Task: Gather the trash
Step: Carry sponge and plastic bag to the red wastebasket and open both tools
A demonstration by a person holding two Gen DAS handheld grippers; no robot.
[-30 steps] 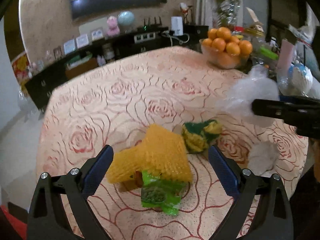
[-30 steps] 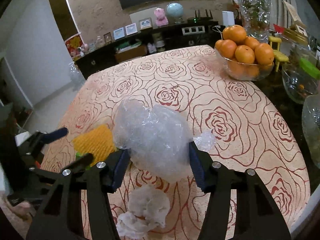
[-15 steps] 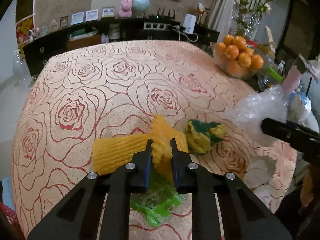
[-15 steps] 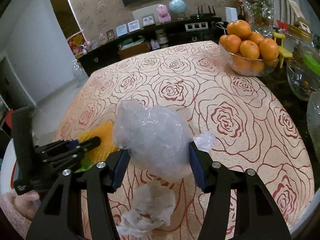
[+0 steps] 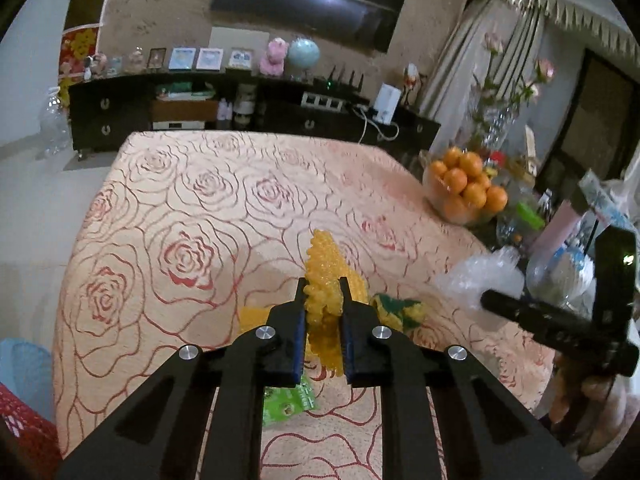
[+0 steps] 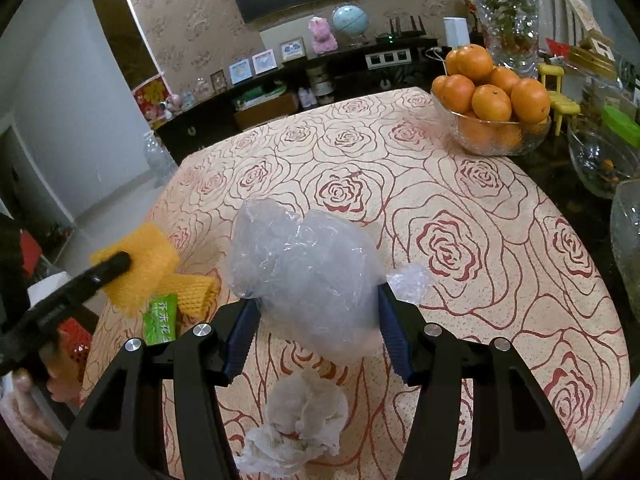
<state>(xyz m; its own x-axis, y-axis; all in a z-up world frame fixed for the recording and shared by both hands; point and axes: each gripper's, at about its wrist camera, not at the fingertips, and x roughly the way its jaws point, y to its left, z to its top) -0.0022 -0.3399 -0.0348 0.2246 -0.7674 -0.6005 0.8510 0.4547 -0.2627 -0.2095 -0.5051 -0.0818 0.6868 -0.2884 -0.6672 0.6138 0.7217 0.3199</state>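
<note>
My left gripper is shut on a yellow foam fruit net and holds it above the table; it also shows in the right wrist view. My right gripper is shut on a crumpled clear plastic bag, held above the table; the bag also shows in the left wrist view. On the table lie a second yellow net, a green wrapper, a yellow-green wad and a white crumpled tissue.
The table has a rose-patterned cloth. A glass bowl of oranges stands at its far right, with glass bowls and bottles beyond. A red basket shows at the lower left, off the table.
My left gripper closed on the yellow foam net and lifted it off the table. My right gripper has kept hold of the plastic bag with little movement.
</note>
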